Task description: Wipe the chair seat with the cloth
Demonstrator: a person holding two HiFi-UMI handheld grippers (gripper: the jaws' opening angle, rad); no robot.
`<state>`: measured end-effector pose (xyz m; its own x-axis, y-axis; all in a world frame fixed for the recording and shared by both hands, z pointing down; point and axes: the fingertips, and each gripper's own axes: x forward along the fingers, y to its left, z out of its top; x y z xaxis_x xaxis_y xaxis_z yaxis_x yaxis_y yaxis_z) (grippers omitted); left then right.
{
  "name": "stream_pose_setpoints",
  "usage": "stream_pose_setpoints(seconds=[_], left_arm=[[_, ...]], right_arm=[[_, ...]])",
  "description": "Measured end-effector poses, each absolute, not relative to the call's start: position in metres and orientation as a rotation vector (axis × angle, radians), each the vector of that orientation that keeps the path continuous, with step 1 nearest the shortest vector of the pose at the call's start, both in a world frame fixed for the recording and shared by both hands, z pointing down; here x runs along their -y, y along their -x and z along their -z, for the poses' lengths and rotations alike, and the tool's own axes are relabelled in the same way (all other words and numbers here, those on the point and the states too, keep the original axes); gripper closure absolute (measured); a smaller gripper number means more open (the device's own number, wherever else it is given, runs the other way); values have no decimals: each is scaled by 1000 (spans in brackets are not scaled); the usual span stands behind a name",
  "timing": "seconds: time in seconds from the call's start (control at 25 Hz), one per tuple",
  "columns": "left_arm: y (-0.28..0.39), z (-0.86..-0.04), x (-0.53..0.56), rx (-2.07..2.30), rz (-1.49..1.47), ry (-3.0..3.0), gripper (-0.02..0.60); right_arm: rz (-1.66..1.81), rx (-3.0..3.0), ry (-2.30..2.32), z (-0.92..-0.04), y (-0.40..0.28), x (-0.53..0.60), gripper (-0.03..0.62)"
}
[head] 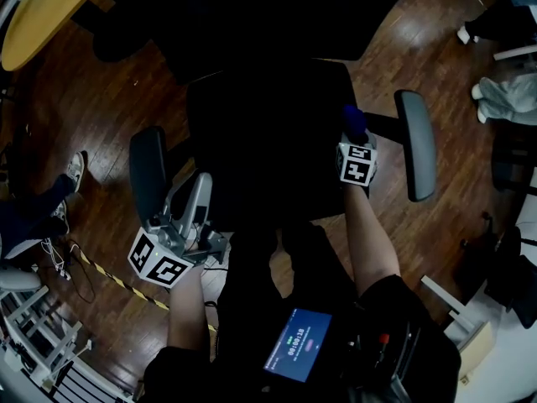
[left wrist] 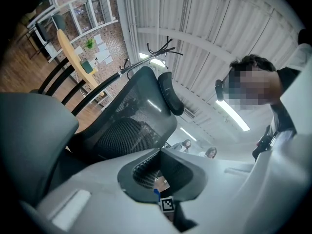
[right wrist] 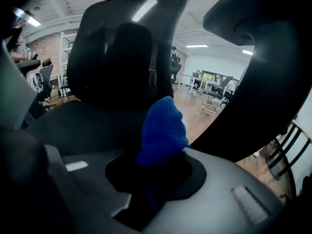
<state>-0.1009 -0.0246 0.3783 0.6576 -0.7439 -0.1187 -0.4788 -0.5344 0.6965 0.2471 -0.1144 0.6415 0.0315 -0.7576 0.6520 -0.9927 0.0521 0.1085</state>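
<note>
Head view: the right gripper [head: 354, 139] hangs over the seat's [head: 268, 141] right edge with the cloth [head: 353, 119] leading, probably ready to sweep. The left gripper [head: 195, 211] waits off the seat's left side, out of the way.

Left gripper view: its jaws are together and hold nothing.

Right gripper view: the jaws are clamped on the blue cloth, just above the seat.

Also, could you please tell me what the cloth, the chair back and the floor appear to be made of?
Cloth: blue and fuzzy, likely microfibre or terry; the nap shows.
Chair back: black mesh with a see-through weave; the frame is probably plastic.
Floor: brown wood planks, glossy, with glare patches.
</note>
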Motion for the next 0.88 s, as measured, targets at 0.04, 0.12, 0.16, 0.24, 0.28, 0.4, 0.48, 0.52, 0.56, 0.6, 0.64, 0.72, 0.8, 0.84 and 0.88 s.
stream_pose_setpoints(seconds=[0.04, 0.12, 0.16, 0.24, 0.28, 0.4, 0.48, 0.52, 0.56, 0.6, 0.64, 0.72, 0.8, 0.84, 0.88], left_arm=[[102, -378, 25, 944, 541, -2237, 591], [103, -378, 25, 945, 541, -2239, 591], [104, -378, 24, 945, 539, -2240, 591], [103, -378, 24, 947, 536, -2242, 591], [103, -378, 25, 948, 536, -2242, 591], [102, -377, 25, 951, 542, -2242, 591], [99, -375, 24, 947, 543, -2244, 591], [98, -374, 23, 944, 541, -2246, 591], [97, -374, 22, 941, 539, -2247, 591], [97, -373, 22, 940, 538, -2248, 591], [97, -373, 21, 940, 537, -2248, 591], [97, -373, 20, 942, 536, -2248, 591], [99, -375, 19, 947, 529, -2248, 591], [101, -377, 19, 951, 524, -2246, 591], [103, -378, 19, 956, 521, -2243, 591]], right_arm=[[-532, 1772, -1763, -640, -245, 114, 508], [-531, 1789, -1773, -635, -232, 111, 508], [-541, 1814, -1767, -634, -219, 108, 508], [-570, 1900, -1707, -635, -173, 99, 508], [-586, 1960, -1656, -635, -141, 94, 508], [-644, 2157, -1454, -631, -27, 71, 508], [-672, 2272, -1286, -627, 48, 47, 508], [-676, 2321, -1194, -627, 81, 32, 508], [-674, 2362, -1100, -628, 110, 17, 508], [-662, 2391, -1013, -632, 134, 2, 508], [-637, 2411, -947, -637, 150, -11, 508], [-580, 2438, -890, -644, 161, -24, 507], [-594, 2444, -884, -647, 155, -20, 508], [-600, 2430, -901, -649, 146, -15, 508], [-598, 2406, -935, -653, 132, -9, 508]])
